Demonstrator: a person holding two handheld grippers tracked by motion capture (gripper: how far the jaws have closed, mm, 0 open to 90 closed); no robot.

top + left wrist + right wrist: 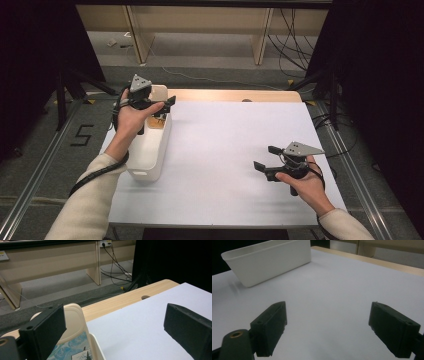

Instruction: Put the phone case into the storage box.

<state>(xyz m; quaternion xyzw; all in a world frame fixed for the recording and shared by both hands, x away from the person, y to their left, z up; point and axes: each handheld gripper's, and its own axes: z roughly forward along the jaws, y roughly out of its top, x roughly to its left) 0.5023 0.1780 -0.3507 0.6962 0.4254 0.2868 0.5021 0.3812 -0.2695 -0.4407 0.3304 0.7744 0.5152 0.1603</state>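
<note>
High view: two claws, left claw (167,102) and right claw (265,157), both spread, one white bin (150,150).

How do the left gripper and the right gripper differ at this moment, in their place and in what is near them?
The left gripper is held over the far end of the white bin at the table's left edge; the right gripper is over the bare white table, apart from the bin. Below the left gripper, something with a blue and white print lies in the bin; nothing lies under the right one. Both have open, empty jaws.
</note>
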